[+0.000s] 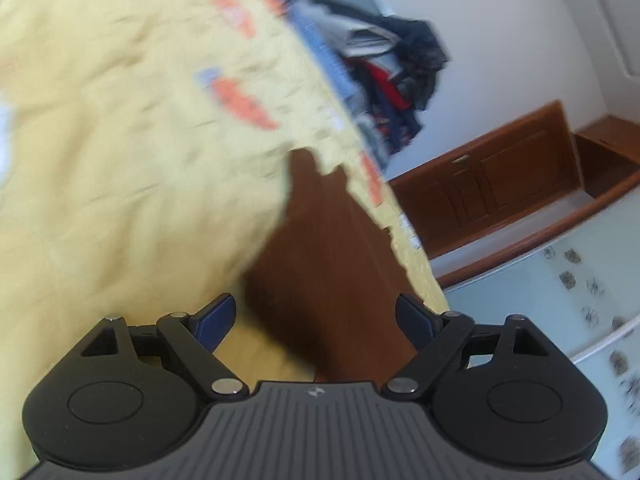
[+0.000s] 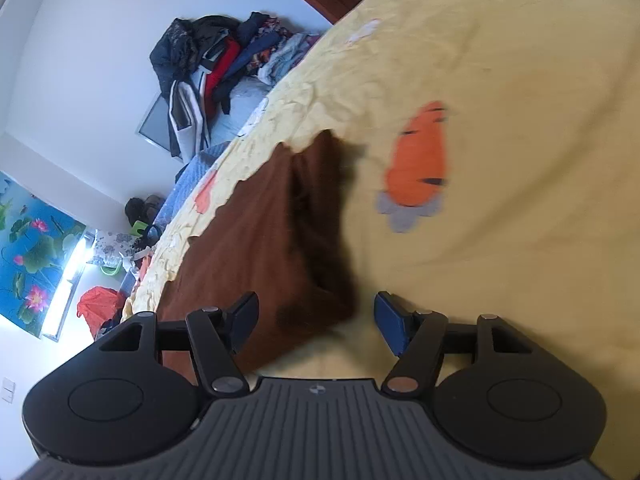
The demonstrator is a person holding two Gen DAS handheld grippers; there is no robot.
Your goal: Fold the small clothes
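- L tool (image 1: 316, 320): jaws wide apart, nothing gripped; brown cloth (image 1: 320, 248) lies just ahead, between the fingers.
- R tool (image 2: 316, 322): jaws apart, empty; cloth's near corner (image 2: 316, 312) sits between the fingers, pads not pressing it.
- Brown cloth flat on yellow sheet (image 2: 500, 80) w/ orange prints, a dark fold running along its right side.
- Both views tilted, blurred.
- Bkgd: clothes pile (image 2: 212, 56) by white wall, wood cabinet (image 1: 500, 176), lotus poster (image 2: 32, 248).
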